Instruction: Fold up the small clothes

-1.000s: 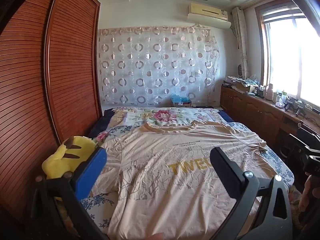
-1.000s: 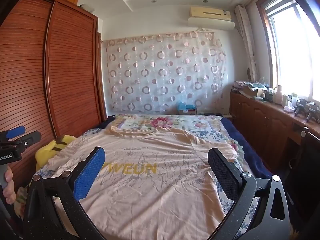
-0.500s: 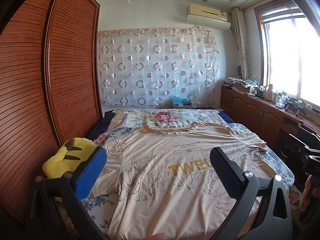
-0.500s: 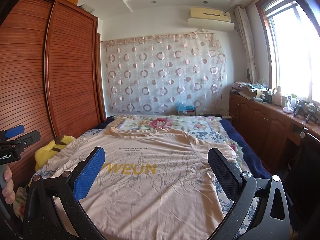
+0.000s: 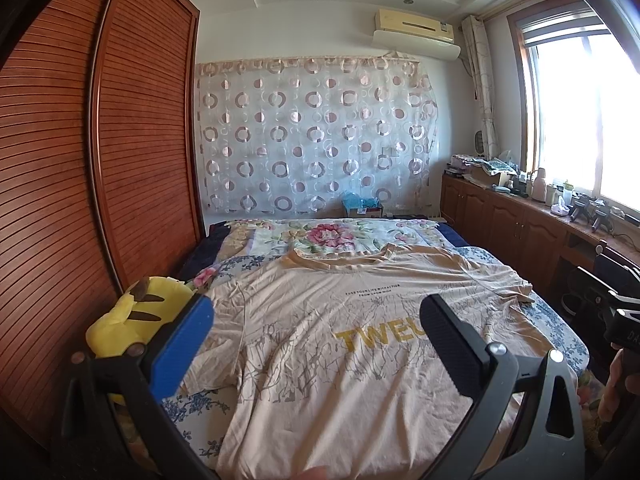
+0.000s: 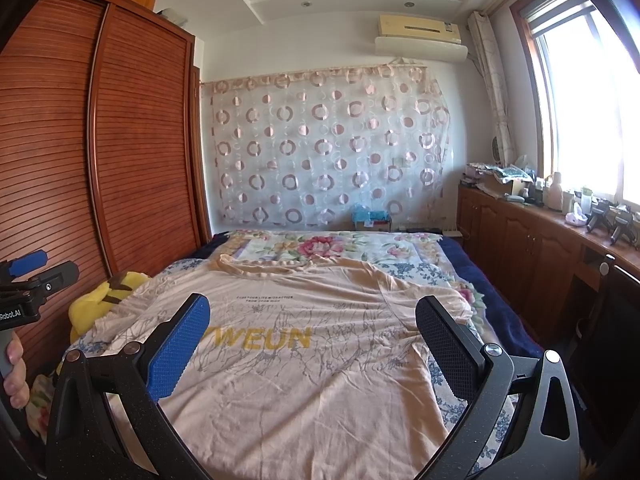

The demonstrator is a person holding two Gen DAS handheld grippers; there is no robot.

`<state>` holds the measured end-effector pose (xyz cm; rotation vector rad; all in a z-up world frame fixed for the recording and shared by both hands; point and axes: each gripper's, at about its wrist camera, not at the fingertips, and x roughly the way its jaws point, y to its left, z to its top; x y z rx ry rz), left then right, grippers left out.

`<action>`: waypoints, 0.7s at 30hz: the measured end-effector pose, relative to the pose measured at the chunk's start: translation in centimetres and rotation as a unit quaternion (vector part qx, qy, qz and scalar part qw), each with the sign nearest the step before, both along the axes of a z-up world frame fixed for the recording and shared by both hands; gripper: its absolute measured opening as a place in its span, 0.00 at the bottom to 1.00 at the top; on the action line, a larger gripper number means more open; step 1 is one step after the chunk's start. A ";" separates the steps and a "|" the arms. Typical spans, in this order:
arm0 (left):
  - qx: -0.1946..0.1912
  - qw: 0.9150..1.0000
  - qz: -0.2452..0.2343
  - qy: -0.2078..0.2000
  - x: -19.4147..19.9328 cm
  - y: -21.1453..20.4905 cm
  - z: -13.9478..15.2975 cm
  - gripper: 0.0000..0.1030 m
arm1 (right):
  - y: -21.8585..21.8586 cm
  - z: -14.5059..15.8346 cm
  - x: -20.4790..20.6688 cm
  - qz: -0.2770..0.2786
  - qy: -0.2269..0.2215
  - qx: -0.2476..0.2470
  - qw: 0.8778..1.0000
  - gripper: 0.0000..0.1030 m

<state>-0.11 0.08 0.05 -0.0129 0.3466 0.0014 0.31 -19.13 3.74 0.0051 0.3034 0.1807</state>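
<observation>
Fabric fills the space ahead of both tools: a beige T-shirt (image 5: 360,344) lies spread flat, front up, on a floral bedsheet (image 5: 332,240), collar at the far end and hem nearest the cameras. Yellow letters run across its chest, with grey branch-like print around them.

The left gripper (image 5: 316,320) hangs above the shirt's near left part, its jaws spread wide and holding nothing; the blue pad (image 5: 182,350) sits on its left side, the black pad (image 5: 450,346) on its right. Just beyond the blue pad a yellow plush toy (image 5: 132,318) rests at the bed's edge, against a slatted wooden wardrobe (image 5: 80,168).

The right gripper (image 6: 312,320) is likewise wide apart and empty, poised over the shirt's near right part with the lettering between its fingers. Off to its left the other handle shows, held in a hand (image 6: 14,372). Far ahead of both tools hangs a circle-patterned curtain (image 6: 328,152); to their right a wooden cabinet (image 6: 532,248) runs under a bright window (image 6: 588,108).
</observation>
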 end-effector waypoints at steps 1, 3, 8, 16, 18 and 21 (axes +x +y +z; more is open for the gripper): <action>0.000 1.000 0.000 0.000 0.0 0.0 0.0 1.00 | 0.0 0.0 0.0 0.001 0.000 0.000 1.000 1.00; 0.000 1.000 0.000 0.000 0.0 0.0 0.0 1.00 | 0.0 0.0 0.0 0.001 0.000 -0.001 1.000 1.00; 0.001 1.000 0.000 -0.001 0.1 -0.1 0.3 1.00 | 0.1 -0.1 0.1 0.000 0.000 0.000 1.000 1.00; 0.001 1.000 -0.001 -0.001 0.1 -0.1 0.3 1.00 | 0.0 0.0 0.0 0.000 -0.001 0.001 1.000 1.00; 0.001 1.000 0.000 -0.001 -0.1 -0.1 0.5 1.00 | 0.0 0.0 0.0 0.000 -0.001 0.001 1.000 1.00; 0.001 1.000 0.000 -0.001 -0.1 -0.1 0.5 1.00 | 0.0 0.0 0.0 0.000 -0.001 0.001 1.000 1.00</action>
